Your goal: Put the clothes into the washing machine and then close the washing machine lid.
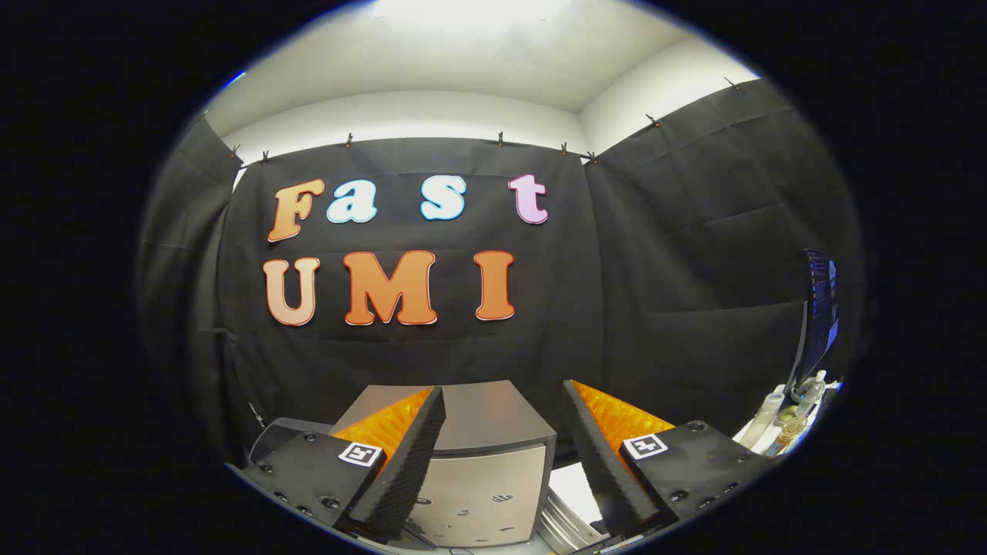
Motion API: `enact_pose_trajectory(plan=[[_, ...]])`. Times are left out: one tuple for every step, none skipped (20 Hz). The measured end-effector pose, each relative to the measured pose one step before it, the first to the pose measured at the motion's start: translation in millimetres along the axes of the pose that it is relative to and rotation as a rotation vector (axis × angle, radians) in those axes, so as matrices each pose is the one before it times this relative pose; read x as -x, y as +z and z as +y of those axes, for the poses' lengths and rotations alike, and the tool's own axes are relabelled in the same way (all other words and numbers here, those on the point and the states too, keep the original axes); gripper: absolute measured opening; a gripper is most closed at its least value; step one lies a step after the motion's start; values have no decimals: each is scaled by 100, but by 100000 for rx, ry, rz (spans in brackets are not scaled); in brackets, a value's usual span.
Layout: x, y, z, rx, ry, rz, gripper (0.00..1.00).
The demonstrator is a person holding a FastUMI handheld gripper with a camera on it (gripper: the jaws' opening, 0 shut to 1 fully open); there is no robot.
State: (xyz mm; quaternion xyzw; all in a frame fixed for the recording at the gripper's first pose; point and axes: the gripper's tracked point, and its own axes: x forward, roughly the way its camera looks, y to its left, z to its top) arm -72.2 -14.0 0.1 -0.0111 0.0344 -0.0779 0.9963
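My gripper is open, its two fingers spread wide with nothing between them. Just beyond and below the fingers stands a grey boxy machine, the washing machine, seen from above and in front; its flat top looks shut from here. The left finger overlaps the machine's left top corner. No clothes are in sight.
The booth's black cloth wall rises right behind the machine. A dark rounded object sits to the machine's left. At the right stand a monitor and some bottles on a white surface. Pale flat items lie right of the machine.
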Motion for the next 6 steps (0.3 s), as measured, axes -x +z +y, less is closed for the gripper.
enact_pose_trajectory(plan=[[53, 118, 96, -495, 284, -99, 98], [157, 8, 62, -127, 58, 108, 98], [-55, 79, 149, 409, 303, -202, 98], [174, 99, 17, 806, 229, -356, 98], [-72, 47, 119, 940, 90, 158, 98], [-110, 23, 264, 421, 401, -51, 98]])
